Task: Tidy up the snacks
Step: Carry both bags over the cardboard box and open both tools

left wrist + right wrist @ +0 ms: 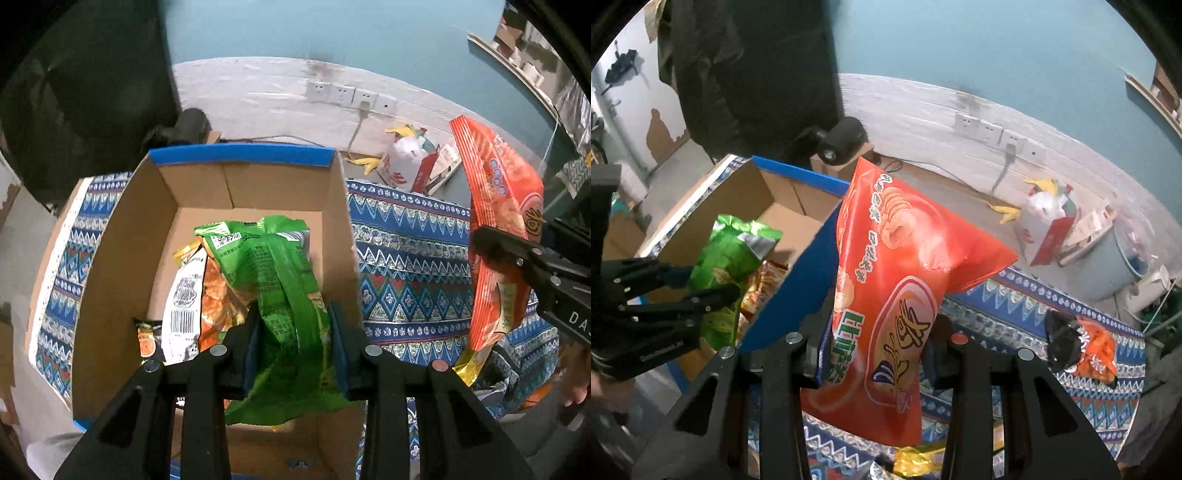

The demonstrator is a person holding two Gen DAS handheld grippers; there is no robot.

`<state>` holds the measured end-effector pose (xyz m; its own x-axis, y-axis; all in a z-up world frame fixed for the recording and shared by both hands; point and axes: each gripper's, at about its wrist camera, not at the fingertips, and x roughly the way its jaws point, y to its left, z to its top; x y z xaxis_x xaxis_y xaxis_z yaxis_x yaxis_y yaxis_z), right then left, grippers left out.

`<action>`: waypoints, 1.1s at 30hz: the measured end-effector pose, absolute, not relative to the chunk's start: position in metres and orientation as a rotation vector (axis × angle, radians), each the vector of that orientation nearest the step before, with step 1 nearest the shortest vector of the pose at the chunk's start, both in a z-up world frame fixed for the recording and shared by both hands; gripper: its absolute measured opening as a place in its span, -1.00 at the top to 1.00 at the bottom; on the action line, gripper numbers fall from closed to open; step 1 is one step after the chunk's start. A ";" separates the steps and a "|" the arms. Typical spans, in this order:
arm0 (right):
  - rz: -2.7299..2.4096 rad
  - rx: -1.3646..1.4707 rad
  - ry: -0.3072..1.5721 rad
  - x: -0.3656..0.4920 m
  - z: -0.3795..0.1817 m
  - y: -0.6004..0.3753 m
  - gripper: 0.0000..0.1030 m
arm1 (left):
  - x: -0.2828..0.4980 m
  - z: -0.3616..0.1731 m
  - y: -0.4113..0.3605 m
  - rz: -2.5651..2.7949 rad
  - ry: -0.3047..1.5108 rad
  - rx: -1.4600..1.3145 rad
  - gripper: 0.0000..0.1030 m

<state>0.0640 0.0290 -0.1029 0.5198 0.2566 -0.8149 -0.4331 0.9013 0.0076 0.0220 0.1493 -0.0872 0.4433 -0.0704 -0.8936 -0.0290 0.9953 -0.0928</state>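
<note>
My left gripper [295, 343] is shut on a green snack bag [284, 280] and holds it over the open cardboard box [122, 258]. It also shows in the right wrist view [683, 288] with the green bag [727, 254]. Several snack packs [188, 302] lie on the box floor. My right gripper [877, 354] is shut on a large red chip bag [890, 295] and holds it above the patterned cloth, right of the box [798, 280]. The red bag [495, 221] hangs at the right of the left wrist view.
A blue patterned cloth [410, 258] covers the surface. An orange-and-black snack pack [1082, 347] lies on it at the right, and a gold wrapper [916, 458] below my right gripper. A white bag of rubbish [1049, 225], a bucket [1108, 258] and wall sockets [993, 133] stand behind.
</note>
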 end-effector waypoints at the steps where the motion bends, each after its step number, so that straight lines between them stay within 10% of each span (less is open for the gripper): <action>1: 0.420 -0.207 0.938 0.064 -0.103 0.032 0.29 | 0.022 -0.089 0.151 -0.025 1.119 -0.104 0.33; 8: 0.466 -0.222 0.946 0.066 -0.105 0.059 0.29 | 0.017 -0.087 0.163 0.022 1.125 -0.093 -0.31; 33: 0.673 -0.212 0.998 0.086 -0.118 0.184 0.22 | -0.015 -0.060 0.268 0.222 1.041 -0.243 -0.46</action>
